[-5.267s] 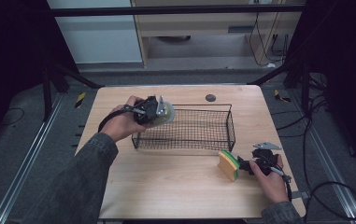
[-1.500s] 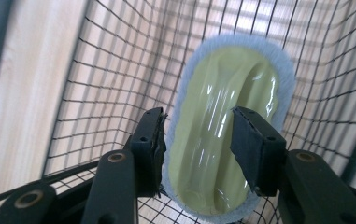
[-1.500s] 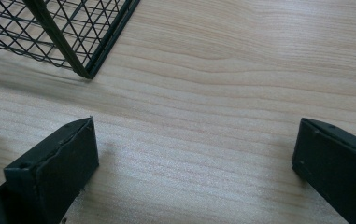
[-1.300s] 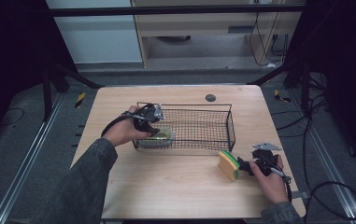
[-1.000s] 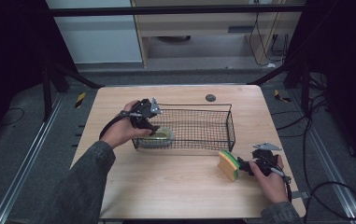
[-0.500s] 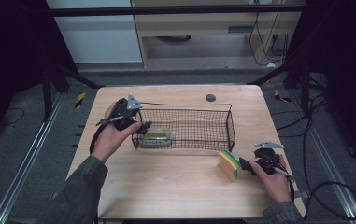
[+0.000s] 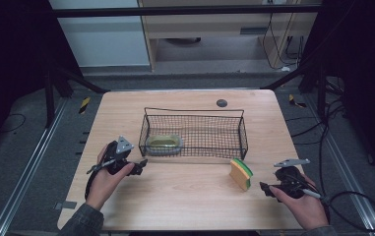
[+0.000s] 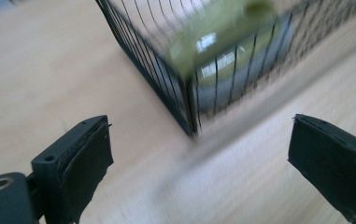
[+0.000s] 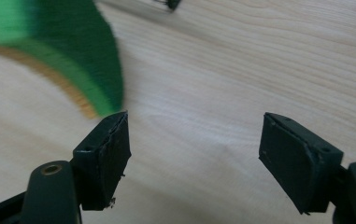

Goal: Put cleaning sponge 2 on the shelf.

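Left gripper now outside basket, fingers empty.

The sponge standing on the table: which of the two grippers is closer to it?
The right gripper. It sits just to the right of the sponge, jaws open and apart from it. The left gripper is far off at the wire basket's left end.

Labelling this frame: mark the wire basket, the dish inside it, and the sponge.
wire basket (image 7: 244, 129), high view, right end of its top rim.
dish (image 7: 164, 142), high view, middle of its yellowish inside.
sponge (image 7: 237, 175), high view, its yellow side face.
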A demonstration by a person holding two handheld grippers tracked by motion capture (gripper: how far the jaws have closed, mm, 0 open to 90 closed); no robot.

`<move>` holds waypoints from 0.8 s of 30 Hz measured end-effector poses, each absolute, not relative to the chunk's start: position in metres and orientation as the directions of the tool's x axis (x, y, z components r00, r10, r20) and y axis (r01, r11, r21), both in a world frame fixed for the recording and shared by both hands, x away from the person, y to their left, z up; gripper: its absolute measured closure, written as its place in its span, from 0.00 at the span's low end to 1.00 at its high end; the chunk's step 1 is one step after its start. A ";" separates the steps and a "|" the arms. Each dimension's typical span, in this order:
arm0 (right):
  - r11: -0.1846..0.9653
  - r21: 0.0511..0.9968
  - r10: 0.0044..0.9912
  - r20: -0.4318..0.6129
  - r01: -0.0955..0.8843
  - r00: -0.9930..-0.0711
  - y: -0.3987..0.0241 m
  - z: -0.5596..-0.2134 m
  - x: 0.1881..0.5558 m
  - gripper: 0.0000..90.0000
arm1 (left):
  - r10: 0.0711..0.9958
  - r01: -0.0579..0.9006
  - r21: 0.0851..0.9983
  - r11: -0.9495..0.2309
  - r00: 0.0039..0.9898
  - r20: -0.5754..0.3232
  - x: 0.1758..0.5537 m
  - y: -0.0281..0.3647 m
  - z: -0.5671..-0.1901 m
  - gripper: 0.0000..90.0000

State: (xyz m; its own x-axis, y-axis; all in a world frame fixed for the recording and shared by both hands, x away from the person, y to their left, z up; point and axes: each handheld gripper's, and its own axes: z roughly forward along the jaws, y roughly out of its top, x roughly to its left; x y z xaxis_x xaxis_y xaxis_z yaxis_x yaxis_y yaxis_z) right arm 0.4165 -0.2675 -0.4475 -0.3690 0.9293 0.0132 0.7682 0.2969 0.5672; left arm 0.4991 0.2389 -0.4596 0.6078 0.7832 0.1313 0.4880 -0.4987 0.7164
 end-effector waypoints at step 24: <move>0.468 0.481 0.843 0.010 0.741 -0.538 -0.184 -0.395 0.462 0.43 | 0.803 0.596 0.657 -0.461 0.595 0.023 0.510 0.247 -0.503 0.00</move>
State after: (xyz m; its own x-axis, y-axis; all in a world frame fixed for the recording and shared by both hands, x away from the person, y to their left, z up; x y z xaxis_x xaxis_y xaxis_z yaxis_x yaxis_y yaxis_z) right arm 0.4624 -0.1840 -0.3949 -0.5381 0.8429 0.0100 0.7415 0.4676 0.4811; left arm 0.5098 0.2466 -0.5028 0.5955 0.8031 0.0225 0.5964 -0.4607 0.6574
